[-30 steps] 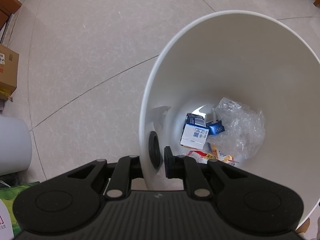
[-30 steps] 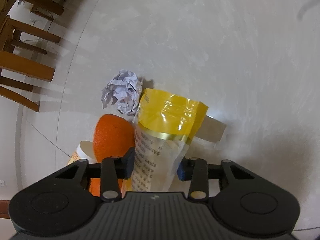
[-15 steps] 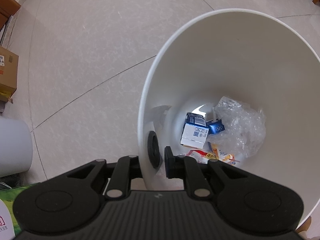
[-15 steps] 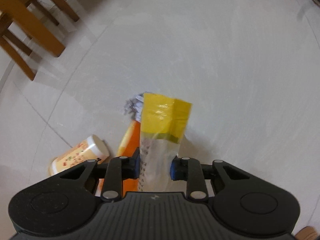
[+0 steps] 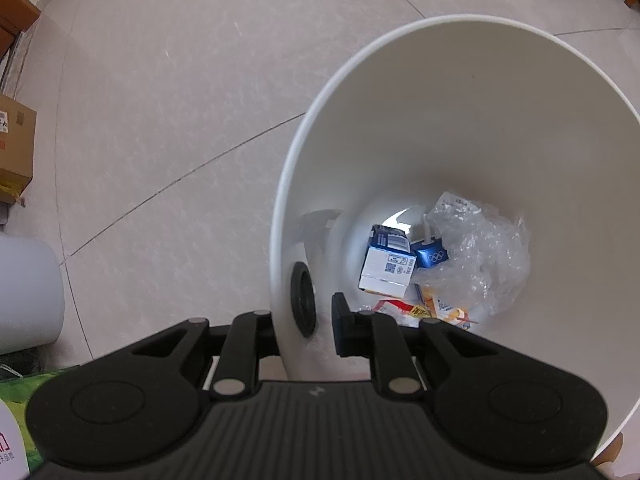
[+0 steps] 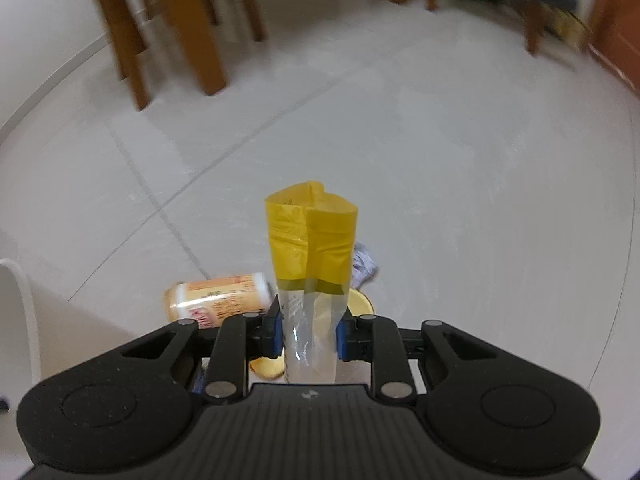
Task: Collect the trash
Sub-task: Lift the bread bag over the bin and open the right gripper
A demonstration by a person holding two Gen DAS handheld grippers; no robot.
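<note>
My left tongs (image 5: 320,312) pinch the rim of the tall white plastic trash bin (image 5: 440,120), one finger outside and one inside, loosening slightly. My right tongs (image 6: 308,328) are clamped on the yellow-topped clear plastic pouch (image 6: 311,240), which sticks up between the fingers above the floor (image 6: 460,160), over an orange-labelled can (image 6: 216,296).
</note>
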